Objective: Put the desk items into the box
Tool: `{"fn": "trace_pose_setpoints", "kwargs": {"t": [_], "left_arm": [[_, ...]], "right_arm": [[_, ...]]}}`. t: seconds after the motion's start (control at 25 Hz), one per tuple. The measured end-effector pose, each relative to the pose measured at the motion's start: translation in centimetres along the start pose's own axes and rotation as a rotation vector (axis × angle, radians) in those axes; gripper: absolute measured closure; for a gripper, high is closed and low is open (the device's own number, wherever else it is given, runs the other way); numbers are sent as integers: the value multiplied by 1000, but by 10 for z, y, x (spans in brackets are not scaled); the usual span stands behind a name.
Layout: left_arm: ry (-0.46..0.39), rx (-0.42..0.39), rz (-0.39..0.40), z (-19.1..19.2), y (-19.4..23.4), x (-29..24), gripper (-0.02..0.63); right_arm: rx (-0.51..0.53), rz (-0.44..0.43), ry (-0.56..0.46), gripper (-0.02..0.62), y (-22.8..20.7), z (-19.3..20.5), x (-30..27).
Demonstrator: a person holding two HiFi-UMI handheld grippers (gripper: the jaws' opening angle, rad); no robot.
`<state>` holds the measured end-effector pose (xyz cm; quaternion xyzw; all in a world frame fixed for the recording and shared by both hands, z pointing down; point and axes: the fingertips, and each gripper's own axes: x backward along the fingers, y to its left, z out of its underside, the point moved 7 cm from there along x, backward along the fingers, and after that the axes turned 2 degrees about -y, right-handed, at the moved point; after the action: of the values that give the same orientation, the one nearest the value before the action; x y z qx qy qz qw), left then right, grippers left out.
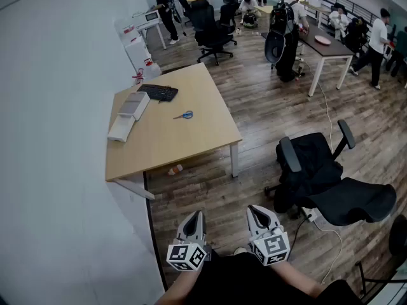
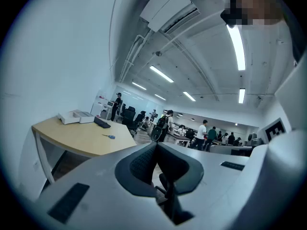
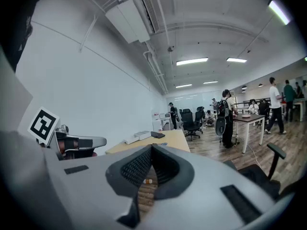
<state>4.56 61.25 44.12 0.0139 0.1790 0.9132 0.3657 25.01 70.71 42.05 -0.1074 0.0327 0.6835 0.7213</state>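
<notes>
smooth wooden desk (image 1: 172,142) (blue-handled scissors (image 1: 184,115))

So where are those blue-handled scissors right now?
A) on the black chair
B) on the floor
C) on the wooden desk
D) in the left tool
C: the scissors lie flat on the wooden desk, a little way from the keyboard.

The left gripper (image 1: 196,218) and right gripper (image 1: 256,213) are pale grey tapering shells, each carrying a white cube (image 1: 187,255) printed with black square markers (one on every face that shows). Their jaws are lined with dark, finely ribbed pads (image 3: 136,166). The person wears black clothing (image 1: 241,279).
</notes>
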Motion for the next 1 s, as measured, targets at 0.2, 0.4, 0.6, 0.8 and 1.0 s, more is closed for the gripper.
{"fn": "trace_pose_setpoints", "kwargs": {"t": [0.2,0.4,0.6,0.8,1.0], "left_arm": [[-9,19,-19,6,3,-13,592],[-4,27,-29,9,19,-24,591],[23,41,-5,12,50,-60,591],[43,52,7,2,94,-109,591],[51,57,-10,-17,165,-161,591]], "right_arm": [[-6,-20,1,535,-19,7,-6],[-28,-90,11,535,-22,17,-26],[-47,-85,29,535,-27,17,-68],[-52,-54,99,535,-38,17,-129],[-58,-31,145,535,-42,7,-213]]}}
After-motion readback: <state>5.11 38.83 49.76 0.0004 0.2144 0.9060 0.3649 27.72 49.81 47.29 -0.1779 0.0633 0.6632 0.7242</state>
